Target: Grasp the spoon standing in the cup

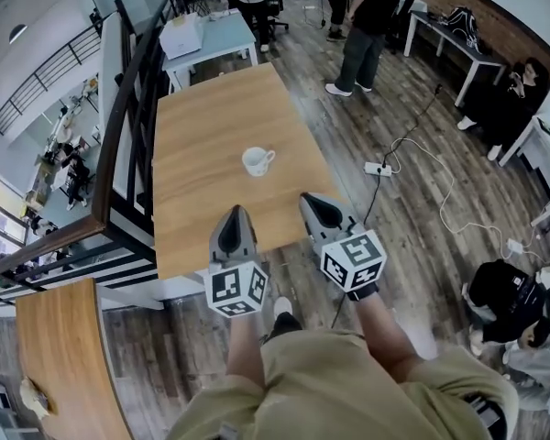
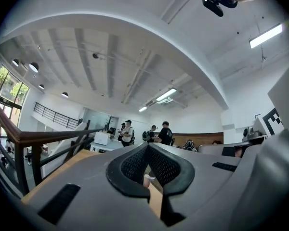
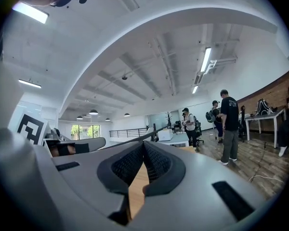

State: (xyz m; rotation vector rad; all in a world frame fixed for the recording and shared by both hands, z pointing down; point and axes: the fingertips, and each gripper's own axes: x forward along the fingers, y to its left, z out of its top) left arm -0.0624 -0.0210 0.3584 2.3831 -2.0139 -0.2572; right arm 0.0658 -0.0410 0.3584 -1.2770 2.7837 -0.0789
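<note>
- The person's lap point(image 1: 330, 383) is nearest, with both tools held just beyond it, short of the cup point(image 1: 256, 160).
- The left gripper point(image 1: 236, 214) and right gripper point(image 1: 313, 203) each have their jaws pressed together on nothing. They are level and aimed at the cup, which looks like an approach pose.
- The cup stands mid-table; the spoon in it is too small to make out.
- Around the cup are the wooden table point(image 1: 202, 108), a railing point(image 1: 128, 90) to its left, plank floor point(image 1: 412, 200) to its right and people point(image 1: 367, 26) far beyond.

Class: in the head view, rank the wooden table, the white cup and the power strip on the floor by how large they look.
Largest: wooden table.
Then: white cup.
Smallest: power strip, only slightly smaller-looking; it lies farther away, so true size is unsure.
</note>
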